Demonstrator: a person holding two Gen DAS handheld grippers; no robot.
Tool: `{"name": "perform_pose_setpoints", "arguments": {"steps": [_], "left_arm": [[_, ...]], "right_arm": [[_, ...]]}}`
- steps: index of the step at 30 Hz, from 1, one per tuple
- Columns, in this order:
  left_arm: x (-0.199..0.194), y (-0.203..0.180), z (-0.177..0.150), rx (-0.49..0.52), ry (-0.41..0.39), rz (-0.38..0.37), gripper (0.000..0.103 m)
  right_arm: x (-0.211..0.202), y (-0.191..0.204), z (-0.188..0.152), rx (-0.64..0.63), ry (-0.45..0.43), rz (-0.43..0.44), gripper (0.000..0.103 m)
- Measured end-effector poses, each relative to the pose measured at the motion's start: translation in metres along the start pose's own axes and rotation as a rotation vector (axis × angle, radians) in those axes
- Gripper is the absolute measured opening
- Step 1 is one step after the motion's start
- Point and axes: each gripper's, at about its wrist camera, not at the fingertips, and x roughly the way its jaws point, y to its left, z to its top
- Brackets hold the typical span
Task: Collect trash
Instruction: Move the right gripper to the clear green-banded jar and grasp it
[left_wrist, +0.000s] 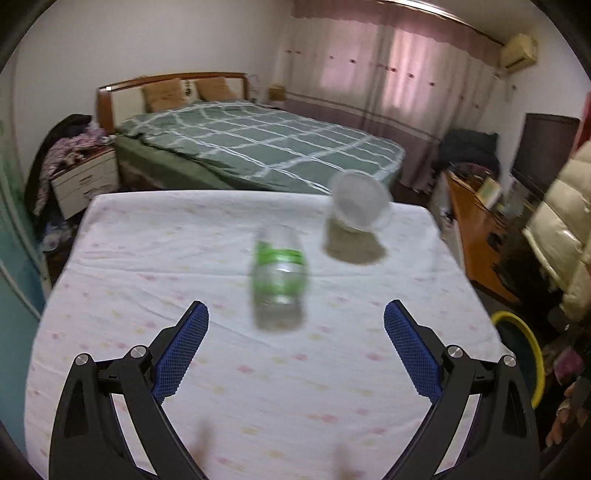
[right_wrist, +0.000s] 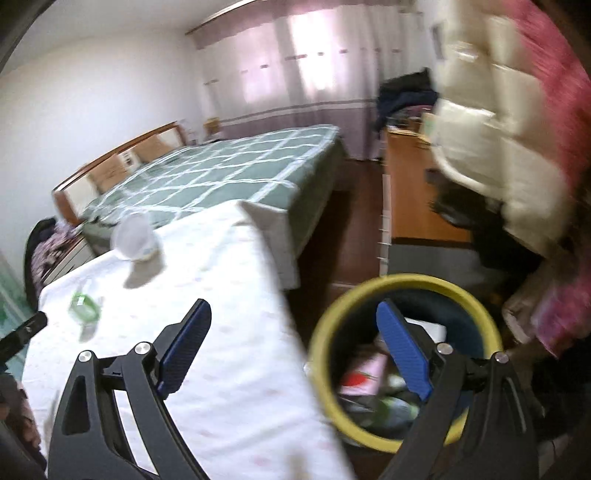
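Clear plastic bottle (left_wrist: 279, 277) with a green label lies on the cloth-covered bench (left_wrist: 147, 258), a plastic cup (left_wrist: 360, 203) tipped behind it. Left hand-held gripper (left_wrist: 295, 317) hovers wide before the bottle — right hand-held gripper (right_wrist: 293, 314) gapes empty above the yellow-rimmed bin (right_wrist: 325, 332).

A: Beyond the left gripper's fingers?
B: A wooden-framed bed with a green checked quilt (left_wrist: 258, 147), against white walls (left_wrist: 110, 40).
A: And to the right of it?
B: Long pink curtains (left_wrist: 388, 62) glowing with daylight, a cream wall air conditioner (left_wrist: 519, 50) above, a low orange wooden cabinet (left_wrist: 476, 225) nearer.
A: Left?
B: A white bedside drawer unit (left_wrist: 86, 181) heaped with clothes.
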Motion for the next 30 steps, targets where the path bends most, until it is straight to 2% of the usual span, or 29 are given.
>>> {"name": "perform_pose_setpoints", "arguments": {"steps": [9,14,19,26,30], "left_arm": [[0.010,0.059,0.004,-0.129,-0.033,0.083,0.095],[0.004,0.099,0.006,-0.251,-0.061,0.149,0.095],[0.008,0.119,0.002,-0.323,-0.039,0.156,0.095],[0.010,0.128,-0.003,-0.353,-0.036,0.168,0.095],[0.010,0.135,-0.004,-0.385,-0.047,0.186,0.095]], "right_arm": [[0.039,0.114,0.024,-0.137,0.052,0.156,0.086],[0.055,0.174,0.017,-0.216,0.083,0.210,0.086],[0.073,0.225,0.002,-0.293,0.120,0.257,0.086],[0.109,0.278,-0.016,-0.342,0.176,0.262,0.086],[0.134,0.289,-0.022,-0.332,0.229,0.249,0.084]]}}
